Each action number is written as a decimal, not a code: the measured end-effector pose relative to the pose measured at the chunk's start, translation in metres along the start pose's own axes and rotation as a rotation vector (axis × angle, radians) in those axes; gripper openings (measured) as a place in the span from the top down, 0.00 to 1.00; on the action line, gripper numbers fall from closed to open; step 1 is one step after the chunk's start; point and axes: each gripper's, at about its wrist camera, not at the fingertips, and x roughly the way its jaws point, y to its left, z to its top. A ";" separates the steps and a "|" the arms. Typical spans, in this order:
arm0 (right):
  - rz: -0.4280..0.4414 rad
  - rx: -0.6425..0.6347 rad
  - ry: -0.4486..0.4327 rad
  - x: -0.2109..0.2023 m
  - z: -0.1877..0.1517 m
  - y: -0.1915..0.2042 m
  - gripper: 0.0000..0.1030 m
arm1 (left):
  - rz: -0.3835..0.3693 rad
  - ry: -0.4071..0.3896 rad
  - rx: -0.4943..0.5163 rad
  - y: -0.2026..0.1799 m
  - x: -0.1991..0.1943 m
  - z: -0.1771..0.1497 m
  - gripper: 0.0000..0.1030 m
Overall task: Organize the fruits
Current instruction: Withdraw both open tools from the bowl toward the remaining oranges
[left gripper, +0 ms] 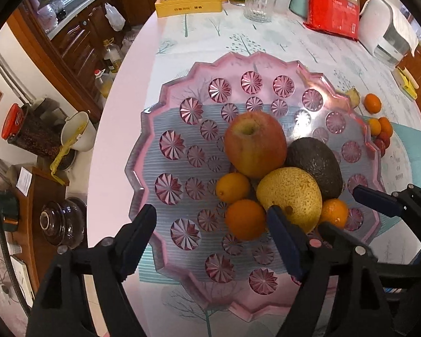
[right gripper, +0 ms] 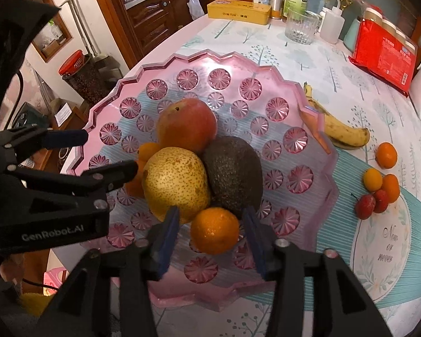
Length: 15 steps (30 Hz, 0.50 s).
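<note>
The left tongs (left gripper: 210,230) gape empty over the pink tray's (right gripper: 327,196) near rim. The right tongs (right gripper: 212,231) stand apart around one orange (right gripper: 214,230), not clamping. Beyond them: one pear (right gripper: 176,182), one apple (right gripper: 188,125), one avocado (right gripper: 234,174). Rightward, bare worktop (right gripper: 308,56), one banana (right gripper: 342,133).

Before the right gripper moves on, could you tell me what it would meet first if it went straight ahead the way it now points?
Most likely the small orange, which sits between the open fingers of the right gripper on the pink tray. Behind it lie the pear and avocado. Depth is hard to judge through the fisheye.
</note>
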 end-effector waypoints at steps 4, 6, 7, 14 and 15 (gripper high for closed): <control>0.010 0.003 0.006 -0.002 -0.001 0.002 0.42 | -0.005 0.000 -0.022 0.003 -0.007 -0.004 0.22; 0.011 0.006 0.014 -0.002 -0.003 0.002 0.41 | -0.006 -0.002 -0.026 0.005 -0.010 -0.005 0.22; 0.015 0.008 0.017 -0.002 -0.003 0.003 0.41 | -0.008 -0.007 -0.027 0.005 -0.013 -0.007 0.22; 0.016 0.020 0.004 -0.011 -0.009 0.005 0.41 | -0.006 -0.045 -0.017 0.006 -0.029 -0.015 0.22; 0.014 0.022 -0.003 -0.013 -0.010 0.005 0.41 | -0.008 -0.050 -0.016 0.005 -0.032 -0.016 0.22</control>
